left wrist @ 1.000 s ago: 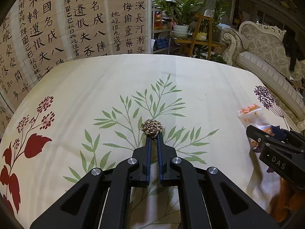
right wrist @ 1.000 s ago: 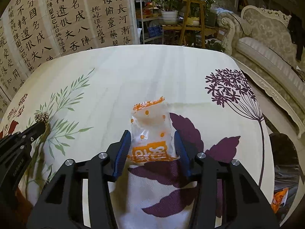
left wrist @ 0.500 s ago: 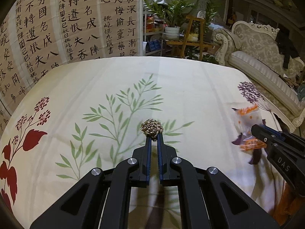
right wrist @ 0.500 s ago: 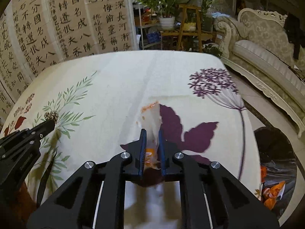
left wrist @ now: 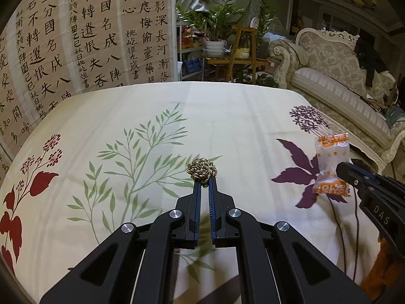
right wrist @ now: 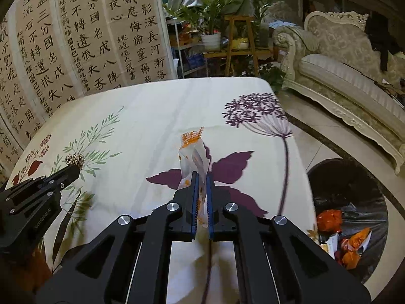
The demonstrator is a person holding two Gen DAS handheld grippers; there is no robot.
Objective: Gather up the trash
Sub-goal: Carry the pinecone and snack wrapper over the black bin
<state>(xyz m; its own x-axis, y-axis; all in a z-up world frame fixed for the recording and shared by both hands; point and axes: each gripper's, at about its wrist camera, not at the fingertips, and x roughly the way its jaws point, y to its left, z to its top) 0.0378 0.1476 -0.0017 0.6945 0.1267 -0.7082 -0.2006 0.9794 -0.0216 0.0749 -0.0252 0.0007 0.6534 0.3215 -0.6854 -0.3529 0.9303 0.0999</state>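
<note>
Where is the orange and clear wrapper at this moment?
The wrapper is pinched in the right gripper, above the purple leaf print on the tablecloth.

The surface [left wrist: 227, 116] lies bare ahead of both grippers, open for passage. Off its right edge the bin [right wrist: 354, 182] stands on clear floor, with the sofa [right wrist: 349, 76] beyond.

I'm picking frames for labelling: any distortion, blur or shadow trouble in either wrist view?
Left wrist: strong fisheye bend, dark vignetted corners, gold ball and wrapper sharp. Right wrist: same curvature, slight blur at the tablecloth edge, soft shadows under the fingers, trash bag dim.
</note>
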